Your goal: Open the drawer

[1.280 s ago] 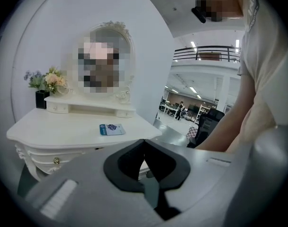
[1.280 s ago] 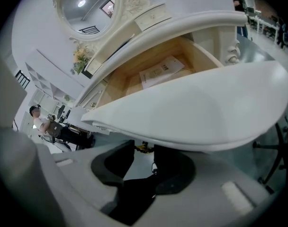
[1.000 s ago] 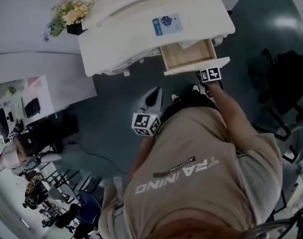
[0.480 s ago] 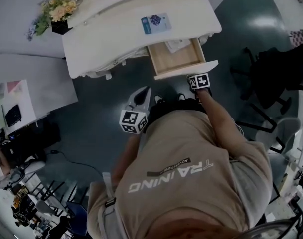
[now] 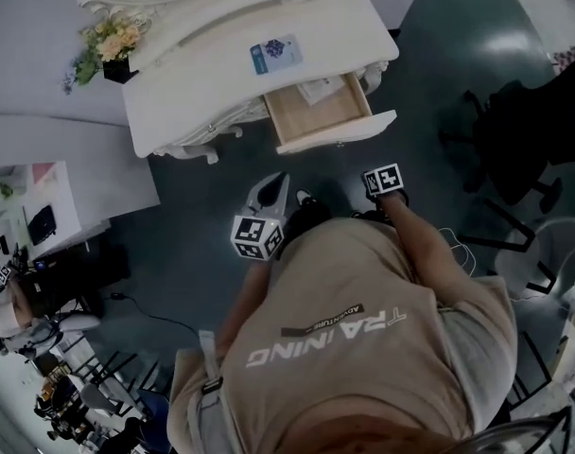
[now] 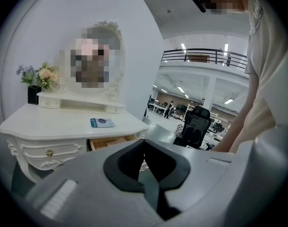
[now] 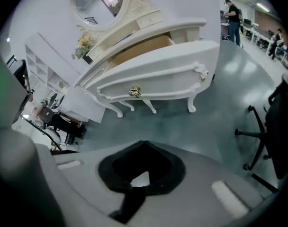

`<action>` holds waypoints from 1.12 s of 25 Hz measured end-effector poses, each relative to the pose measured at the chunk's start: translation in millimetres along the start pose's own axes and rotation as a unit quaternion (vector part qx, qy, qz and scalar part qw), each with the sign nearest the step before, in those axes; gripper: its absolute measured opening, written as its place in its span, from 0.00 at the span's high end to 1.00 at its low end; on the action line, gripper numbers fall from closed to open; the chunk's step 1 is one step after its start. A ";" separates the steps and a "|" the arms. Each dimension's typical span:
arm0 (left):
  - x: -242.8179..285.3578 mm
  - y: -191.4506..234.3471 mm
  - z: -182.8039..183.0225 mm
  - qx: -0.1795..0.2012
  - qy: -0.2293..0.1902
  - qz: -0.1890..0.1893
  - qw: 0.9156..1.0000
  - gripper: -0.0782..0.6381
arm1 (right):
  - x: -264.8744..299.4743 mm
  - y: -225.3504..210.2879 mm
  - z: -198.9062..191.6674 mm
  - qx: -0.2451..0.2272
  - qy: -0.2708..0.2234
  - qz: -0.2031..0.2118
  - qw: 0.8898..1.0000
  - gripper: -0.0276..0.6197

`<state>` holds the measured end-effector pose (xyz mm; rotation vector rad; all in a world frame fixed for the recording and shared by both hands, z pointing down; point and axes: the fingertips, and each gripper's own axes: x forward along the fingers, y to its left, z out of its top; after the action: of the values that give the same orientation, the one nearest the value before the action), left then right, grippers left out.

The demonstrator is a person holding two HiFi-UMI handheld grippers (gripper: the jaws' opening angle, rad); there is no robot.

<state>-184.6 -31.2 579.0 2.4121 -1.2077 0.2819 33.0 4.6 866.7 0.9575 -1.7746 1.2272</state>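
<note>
The white dressing table (image 5: 202, 74) has its right drawer (image 5: 316, 113) pulled out, with the wooden inside showing. In the right gripper view the drawer's white front carries a brass knob (image 7: 134, 91). My right gripper (image 7: 143, 144) hangs well back from that knob over the floor; its jaws have just been closing and are shut with nothing between them. Its marker cube (image 5: 383, 180) sits below the drawer front. My left gripper (image 5: 271, 193) is held left of it, shut and empty. The left gripper view shows the open drawer (image 6: 111, 141) beyond the left gripper (image 6: 145, 144).
A blue card (image 5: 275, 53) lies on the tabletop and a flower pot (image 5: 108, 45) stands at its left end. A sheet of paper (image 5: 318, 89) lies in the drawer. A black office chair (image 5: 524, 112) stands to the right. A second drawer with a knob (image 6: 49, 152) stays closed.
My right gripper has left the drawer front and drawn back toward the person's body. The left gripper has shifted a little. The drawer stays pulled out.
</note>
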 end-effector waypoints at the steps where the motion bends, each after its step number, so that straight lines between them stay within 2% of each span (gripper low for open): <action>1: 1.4 -14.9 -0.2 0.002 0.001 0.002 1.000 0.88 | -9.1 -0.6 -5.3 -0.016 -0.010 0.012 1.000 0.95; 4: 10.3 -52.8 -0.1 0.010 -0.002 0.005 1.000 0.88 | -39.5 3.3 -4.2 -0.082 -0.057 0.047 0.994 0.95; 6: 15.2 -71.1 -3.5 0.017 -0.003 0.011 1.000 0.88 | -59.7 10.2 4.7 -0.109 -0.102 0.069 0.986 0.95; 11: 12.9 -111.6 -19.7 0.026 -0.003 0.040 0.999 0.88 | -111.8 31.7 18.4 -0.156 -0.200 0.111 0.961 0.95; 14: 3.9 -134.9 -28.3 0.035 -0.002 0.052 0.998 0.88 | -150.8 45.1 23.6 -0.196 -0.252 0.116 0.940 0.95; 18: -6.3 -163.4 -32.8 0.058 -0.001 0.058 0.997 0.88 | -224.5 66.6 31.8 -0.211 -0.340 0.132 0.907 0.95; 20: -14.2 -172.2 -27.2 0.072 -0.012 0.064 0.995 0.88 | -254.9 79.8 31.9 -0.216 -0.367 0.147 0.893 0.95; 24: -35.9 -178.9 -9.7 0.097 -0.037 0.075 0.992 0.88 | -296.7 107.8 30.1 -0.224 -0.403 0.168 0.872 0.95; 26: -44.9 -177.8 4.0 0.112 -0.053 0.085 0.989 0.88 | -321.5 120.4 33.5 -0.241 -0.426 0.159 0.857 0.95; 28: -54.1 -173.9 20.2 0.122 -0.072 0.097 0.985 0.88 | -350.3 136.1 38.2 -0.264 -0.454 0.148 0.838 0.95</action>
<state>-78.2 90.3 492.6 2.5594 -1.5589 0.3371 55.9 57.5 493.4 1.0147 -2.8897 0.3241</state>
